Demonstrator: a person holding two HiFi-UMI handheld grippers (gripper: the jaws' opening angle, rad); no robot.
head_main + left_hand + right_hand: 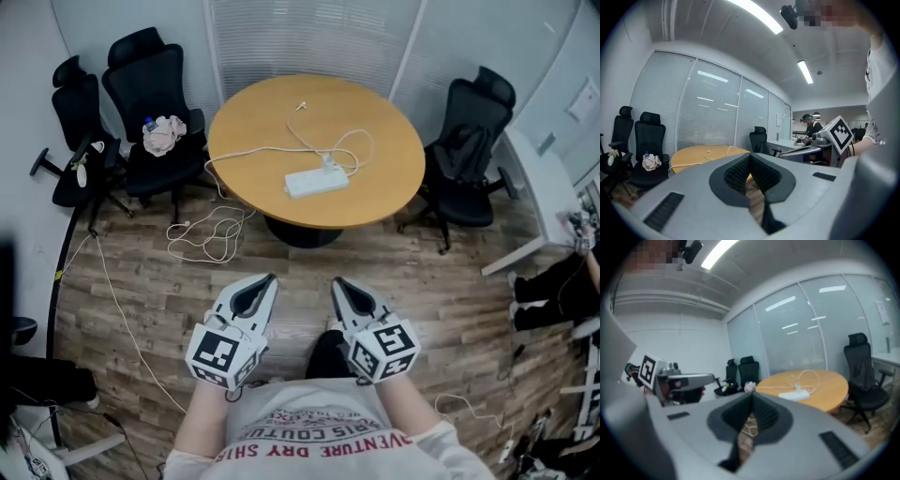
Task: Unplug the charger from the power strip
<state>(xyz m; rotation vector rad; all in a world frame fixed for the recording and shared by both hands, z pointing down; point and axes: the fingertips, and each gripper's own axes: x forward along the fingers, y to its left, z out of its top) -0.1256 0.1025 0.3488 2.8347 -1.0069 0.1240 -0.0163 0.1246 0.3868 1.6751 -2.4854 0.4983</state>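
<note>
A white power strip lies on the round wooden table, with a white charger plugged into its far end and a thin white cable looping behind it. The same power strip shows in the right gripper view. Both grippers hang over the floor well short of the table, close to the person's chest. My left gripper is shut with nothing between its pads. My right gripper is also shut and holds nothing. In the left gripper view only the table edge shows.
Black office chairs stand around the table: two at the left, one at the right. A crumpled cloth lies on one left seat. White cable coils on the wood floor in front of the table. A white desk stands right.
</note>
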